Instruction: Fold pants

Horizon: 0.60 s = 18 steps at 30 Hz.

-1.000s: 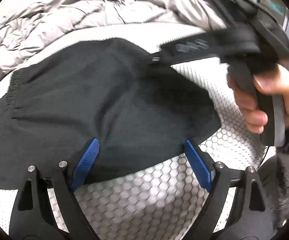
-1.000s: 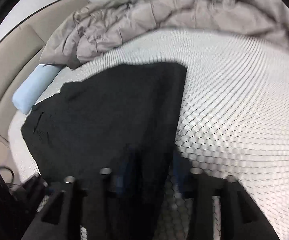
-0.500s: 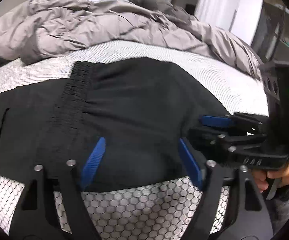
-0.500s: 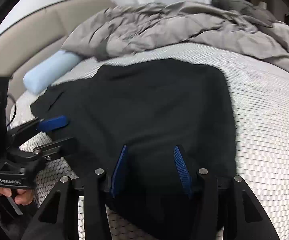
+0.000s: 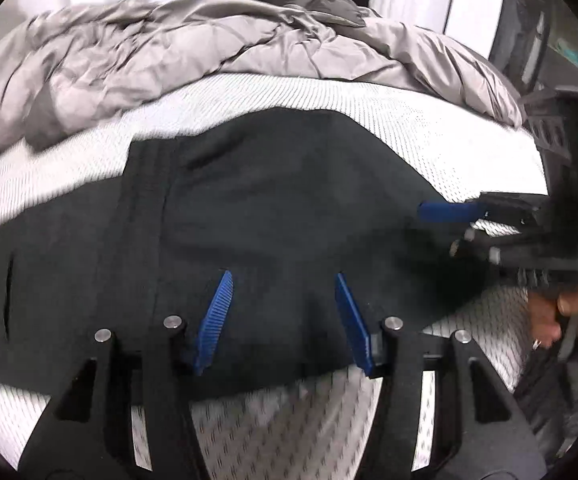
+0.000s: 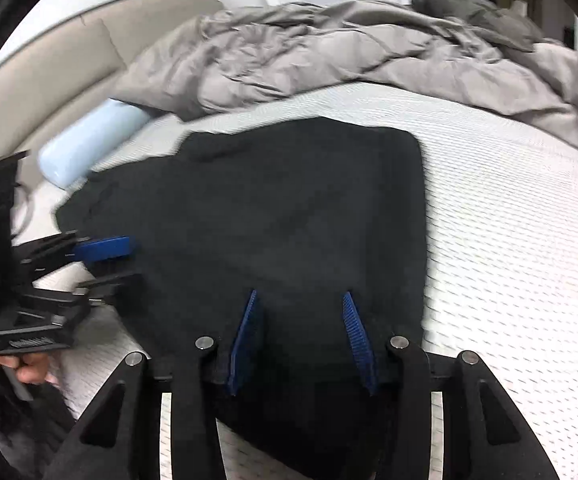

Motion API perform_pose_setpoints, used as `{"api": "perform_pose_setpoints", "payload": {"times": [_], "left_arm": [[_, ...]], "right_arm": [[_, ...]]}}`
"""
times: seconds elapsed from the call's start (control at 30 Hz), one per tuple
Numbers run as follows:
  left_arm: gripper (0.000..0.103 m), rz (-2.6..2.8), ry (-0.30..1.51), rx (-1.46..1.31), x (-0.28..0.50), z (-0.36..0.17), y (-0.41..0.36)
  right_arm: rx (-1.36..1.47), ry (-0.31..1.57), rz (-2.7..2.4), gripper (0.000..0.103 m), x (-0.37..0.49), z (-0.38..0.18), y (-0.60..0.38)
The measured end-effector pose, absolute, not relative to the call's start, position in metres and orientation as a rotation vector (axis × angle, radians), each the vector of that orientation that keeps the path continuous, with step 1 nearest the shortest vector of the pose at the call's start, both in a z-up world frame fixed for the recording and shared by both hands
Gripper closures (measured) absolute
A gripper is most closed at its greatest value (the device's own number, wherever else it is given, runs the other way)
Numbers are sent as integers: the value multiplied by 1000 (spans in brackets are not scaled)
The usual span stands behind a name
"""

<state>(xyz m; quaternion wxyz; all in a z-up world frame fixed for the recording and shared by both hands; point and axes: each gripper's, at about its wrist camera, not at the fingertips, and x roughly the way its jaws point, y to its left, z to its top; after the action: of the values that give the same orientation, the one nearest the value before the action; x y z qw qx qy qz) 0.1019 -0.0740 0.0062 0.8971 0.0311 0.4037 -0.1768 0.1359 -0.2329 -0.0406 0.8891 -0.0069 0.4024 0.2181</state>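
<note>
So the black pants are lying flat on the bed, already partly folded by the look of it, with the long axis running left to right along the near side of the mattress and the waistband sitting left of center in the left wrist view. Both grippers come in from the near edge, angled down at the fabric. The left gripper has its jaws about half wide and closing, near hem between the blue pads, though I can't see them pinching cloth yet. The right gripper is over the right end, jaws a bit narrower and closing too, cloth between them, no visible pinch either. They're roughly equally close, each on its own end of the near edge, so my guess is the next move is grabbing that edge and carrying it toward the far side, where the gray comforter is bunched up.
</note>
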Motion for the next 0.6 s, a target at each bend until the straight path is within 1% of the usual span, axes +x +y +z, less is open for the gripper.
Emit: {"api": "perform_pose_setpoints", "payload": {"times": [0.1, 0.13, 0.17, 0.23, 0.3, 0.4, 0.5, 0.6], "left_arm": [[53, -356, 906, 109, 137, -2, -82], [59, -345, 944, 83, 147, -11, -76], [63, -343, 956, 74, 153, -14, -74], [74, -361, 948, 52, 155, -13, -63], [74, -336, 936, 3, 155, -13, -48], [74, -329, 929, -35, 151, -12, -29], [73, -313, 912, -27, 147, -3, -28], [72, -338, 872, -34, 150, 13, -33]], "right_arm": [[-5, 843, 493, 58, 153, -40, -210], [-21, 872, 481, 58, 164, -47, -201], [-29, 895, 465, 58, 173, -51, -195], [-30, 951, 464, 58, 184, -65, -195], [-43, 946, 455, 58, 181, -61, -204], [-156, 908, 304, 58, 168, -55, -221], [-135, 901, 328, 58, 162, -50, -232], [-107, 866, 378, 58, 162, -38, -224]]}}
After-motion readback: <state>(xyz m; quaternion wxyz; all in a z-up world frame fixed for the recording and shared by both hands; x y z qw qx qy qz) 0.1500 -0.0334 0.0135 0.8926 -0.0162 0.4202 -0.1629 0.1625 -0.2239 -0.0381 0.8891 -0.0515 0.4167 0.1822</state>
